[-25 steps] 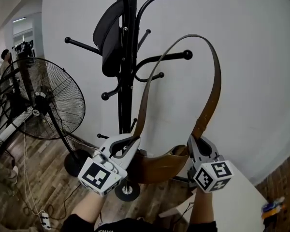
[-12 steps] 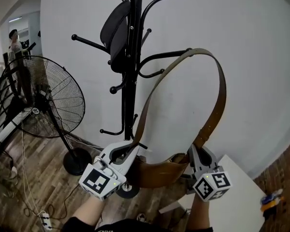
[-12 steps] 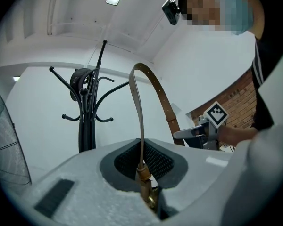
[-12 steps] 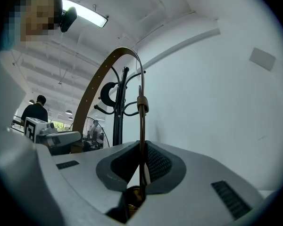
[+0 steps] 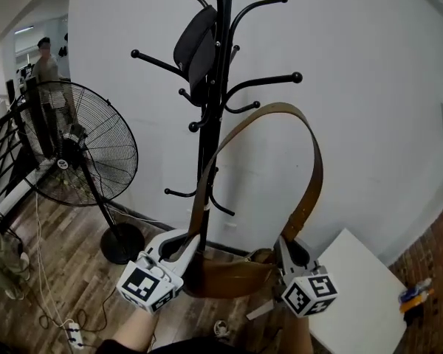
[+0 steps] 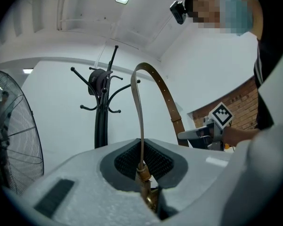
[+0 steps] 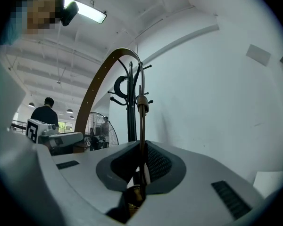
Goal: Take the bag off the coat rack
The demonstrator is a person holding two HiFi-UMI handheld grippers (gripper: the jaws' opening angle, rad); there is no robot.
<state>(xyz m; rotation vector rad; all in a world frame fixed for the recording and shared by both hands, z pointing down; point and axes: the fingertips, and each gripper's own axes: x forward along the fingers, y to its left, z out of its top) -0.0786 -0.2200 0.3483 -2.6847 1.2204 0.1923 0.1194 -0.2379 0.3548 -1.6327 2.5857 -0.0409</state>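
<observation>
My left gripper (image 5: pixel 187 243) and right gripper (image 5: pixel 284 245) are each clamped on one end of the strap (image 5: pixel 314 175). The brown bag (image 5: pixel 229 279) hangs between them in front of the rack (image 5: pixel 220 65). The strap arches up just under a hook (image 5: pixel 297 77), clear of it.

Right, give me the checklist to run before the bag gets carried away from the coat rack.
1. Left tongs shut on the strap: ok, pinched near its brass ring.
2. Right tongs shut on the strap's other end: ok.
3. Strap loop off the coat rack hooks: ok. In the left gripper view the loop stands beside the rack, on no hook.
4. Bag slung between the two tongs: ok.
5. Fan out of the way: ok, off to the left, apart from the bag.
6. Landing spot on the white table: cannot tell, only part of it shows.
</observation>
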